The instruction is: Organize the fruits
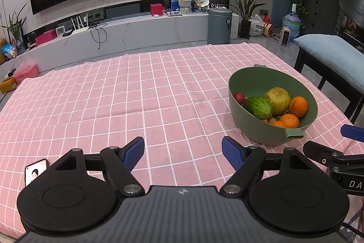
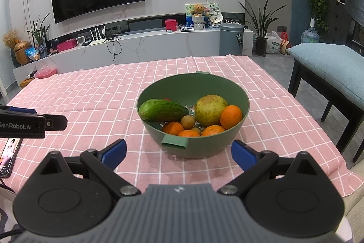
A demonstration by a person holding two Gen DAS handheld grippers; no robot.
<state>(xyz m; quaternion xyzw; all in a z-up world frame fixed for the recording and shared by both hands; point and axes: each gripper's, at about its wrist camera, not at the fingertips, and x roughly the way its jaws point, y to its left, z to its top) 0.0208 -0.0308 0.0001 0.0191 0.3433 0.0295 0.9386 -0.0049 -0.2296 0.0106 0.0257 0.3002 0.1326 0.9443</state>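
Fruit is gathered in a green bowl (image 2: pixel 236 106) that stands on the desk's pink checked cloth (image 2: pixel 91 101), directly ahead of the right tool (image 2: pixel 178 155) and off to the right of the left tool (image 1: pixel 183 153). Both tools are spread wide and nothing is held in either.

The cucumber (image 2: pixel 162 109) lies across the bowl's left side and is best taken across its middle (its skin looks smooth, so some slip is to be expected). A large yellow-green fruit (image 2: pixel 210 109) is judged the heaviest piece, and probably too broad for an easy pinch. The oranges (image 2: pixel 231 117) look firm and round and could roll, so a hold across the widest part is advised. A small brown fruit (image 2: pixel 188 121) sits low between them; it appears light and would be reached only after its neighbours are cleared. A phone (image 2: pixel 9 156) lies near the desk's left edge.
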